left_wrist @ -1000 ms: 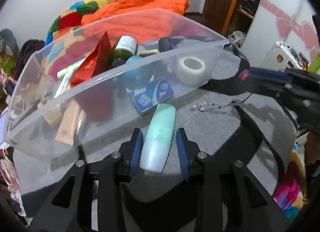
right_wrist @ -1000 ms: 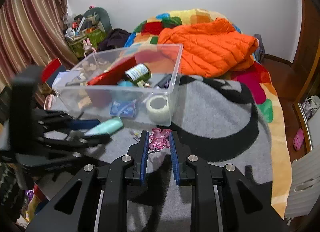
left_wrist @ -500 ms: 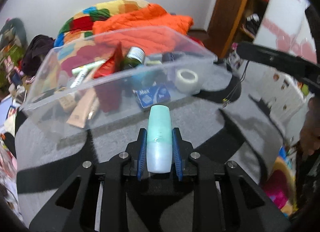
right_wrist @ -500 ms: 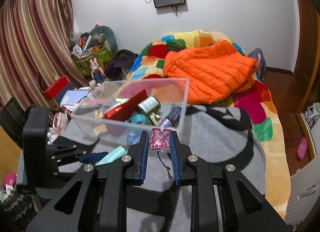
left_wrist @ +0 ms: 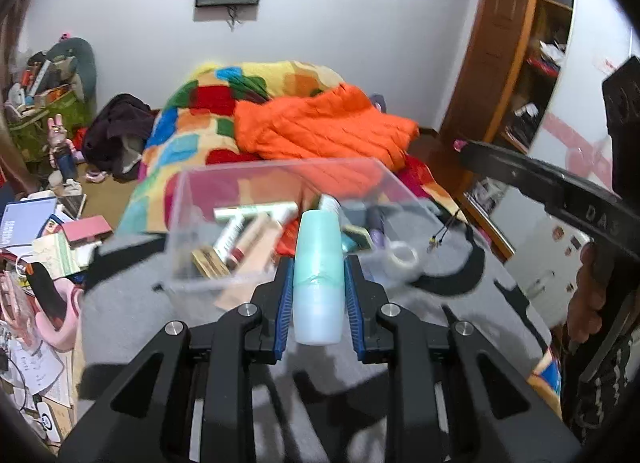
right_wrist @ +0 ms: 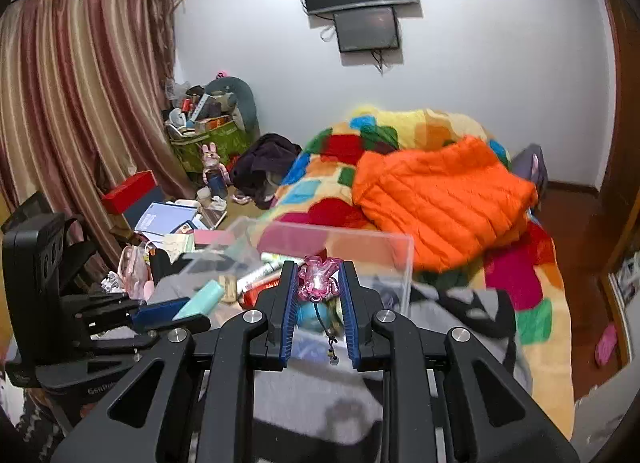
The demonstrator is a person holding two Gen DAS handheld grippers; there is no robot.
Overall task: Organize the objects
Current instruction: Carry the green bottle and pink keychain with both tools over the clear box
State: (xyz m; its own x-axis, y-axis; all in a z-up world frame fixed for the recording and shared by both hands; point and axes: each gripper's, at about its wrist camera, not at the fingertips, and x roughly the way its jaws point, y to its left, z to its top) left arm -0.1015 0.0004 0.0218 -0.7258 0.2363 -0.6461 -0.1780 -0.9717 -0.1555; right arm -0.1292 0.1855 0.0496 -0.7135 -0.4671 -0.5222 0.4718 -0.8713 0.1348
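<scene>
My left gripper (left_wrist: 319, 275) is shut on a mint-green bottle (left_wrist: 318, 275) and holds it in the air just before the clear plastic bin (left_wrist: 208, 223). The bin holds tubes, a tape roll (left_wrist: 402, 257) and other small items. My right gripper (right_wrist: 319, 283) is shut on a pink bear charm (right_wrist: 318, 277) with a dangling cord, raised above the near side of the bin (right_wrist: 372, 247). The left gripper with the bottle (right_wrist: 200, 299) shows at the left of the right wrist view.
The bin stands on a grey and black blanket (left_wrist: 132, 303). Behind it lie an orange jacket (right_wrist: 440, 199) and a patchwork quilt (right_wrist: 320, 179). Books, boxes and clutter (left_wrist: 44, 231) cover the floor on the left. A wardrobe (left_wrist: 516, 75) is on the right.
My left gripper closed on the mint-green bottle and lifted it off the blanket. My right gripper rose with the pink charm to above the bin.
</scene>
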